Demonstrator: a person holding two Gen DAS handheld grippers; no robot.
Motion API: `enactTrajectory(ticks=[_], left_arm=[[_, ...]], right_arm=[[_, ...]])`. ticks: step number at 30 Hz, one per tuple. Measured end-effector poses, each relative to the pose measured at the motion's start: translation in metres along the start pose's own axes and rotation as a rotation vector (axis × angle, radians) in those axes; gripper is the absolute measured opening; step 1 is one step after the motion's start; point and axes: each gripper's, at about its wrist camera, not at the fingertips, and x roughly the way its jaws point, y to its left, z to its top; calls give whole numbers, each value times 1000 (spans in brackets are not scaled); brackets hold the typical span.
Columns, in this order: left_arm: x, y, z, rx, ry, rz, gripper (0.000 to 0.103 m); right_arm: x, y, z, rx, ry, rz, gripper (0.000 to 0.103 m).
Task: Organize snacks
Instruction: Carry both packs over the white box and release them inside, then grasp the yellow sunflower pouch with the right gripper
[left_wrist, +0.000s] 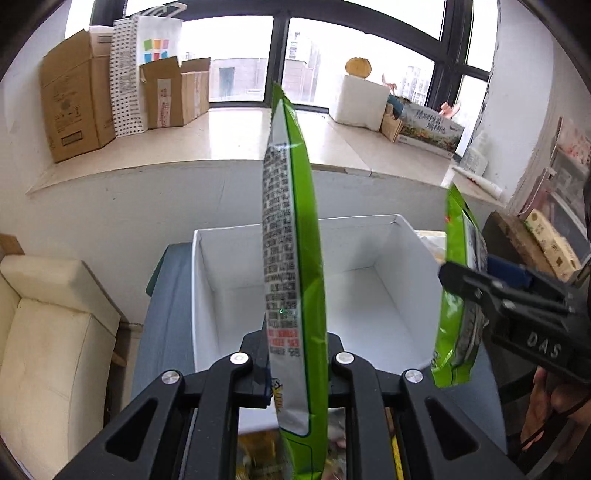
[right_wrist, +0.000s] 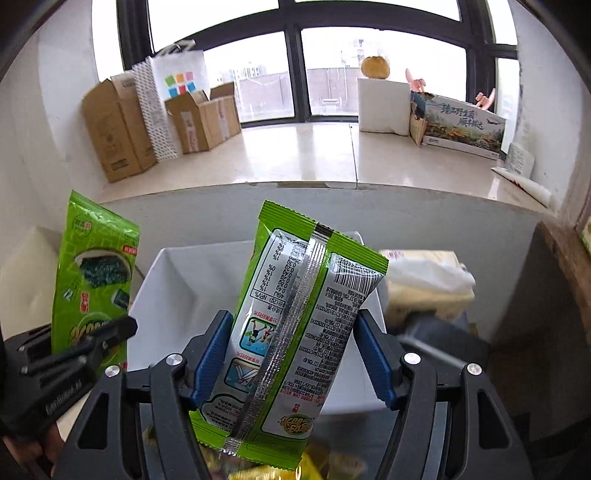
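My left gripper (left_wrist: 295, 354) is shut on a green seaweed snack pack (left_wrist: 291, 258), held upright and edge-on above the near side of an open white box (left_wrist: 402, 258). My right gripper (right_wrist: 291, 343) is shut on a second green seaweed pack (right_wrist: 291, 325), back side facing me, tilted slightly right over the white box (right_wrist: 166, 288). The right gripper (left_wrist: 458, 280) with its pack (left_wrist: 458, 295) shows at the right of the left wrist view. The left gripper (right_wrist: 122, 332) with its pack (right_wrist: 92, 277) shows at the left of the right wrist view. The box interior looks bare.
Yellow snack packets (right_wrist: 310, 465) lie below the grippers. A pale wrapped bundle (right_wrist: 428, 284) sits right of the box. A cream sofa (left_wrist: 51, 332) stands at left. The window ledge (right_wrist: 295, 155) holds cardboard boxes (right_wrist: 118, 129), a white block (right_wrist: 384, 107) and a printed box (right_wrist: 461, 125).
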Motion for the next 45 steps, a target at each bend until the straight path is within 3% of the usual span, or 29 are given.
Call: enactTrajectory(ticks=[3,5,6,7,10,18,20,21,24,26,30,34,38,42,45], left_arm=[[19,4,4,3,28,-4,18],[23,6,2,4,29,15,48],[27,8,2,7,31,24,89],[27,9,1,1,24,18,102],[31,13,-2,0,22,34,103],[32,15,-14,32,38,83,103],[25,14,-19,42,37,86,103],[20,13,-20,41,34,79,103],[-4,13,-31,23,10,71,103],[-21,9,-41,38,-5,81,103],[-54,2,-74,68,-37,97,103],[-81,2,-114,45,-83,55,103],[-92,5,-154,10,-74,69,103],[-93,12,-187,-58,-31,4,103],[-95,8,-207,-44,-34,45,103]], right_arm=[[22,1,9,-31,19,-43,72],[35,-3,9,-18,38,-18,77],[39,-5,7,-10,51,-1,81],[44,-8,7,-4,67,4,86],[52,-11,3,-12,95,-8,91],[31,-14,-4,9,39,28,91],[13,-16,-11,26,-5,60,93],[7,-16,-14,32,-18,72,103],[-10,-17,-33,42,-3,144,103],[-27,-14,-47,5,-18,114,103],[-69,-15,-85,-11,-72,120,103],[-97,-17,-130,-13,-97,151,103],[-94,-22,-180,7,-15,160,103],[-82,-26,-211,13,35,145,103],[-69,-19,-219,-14,54,149,103]])
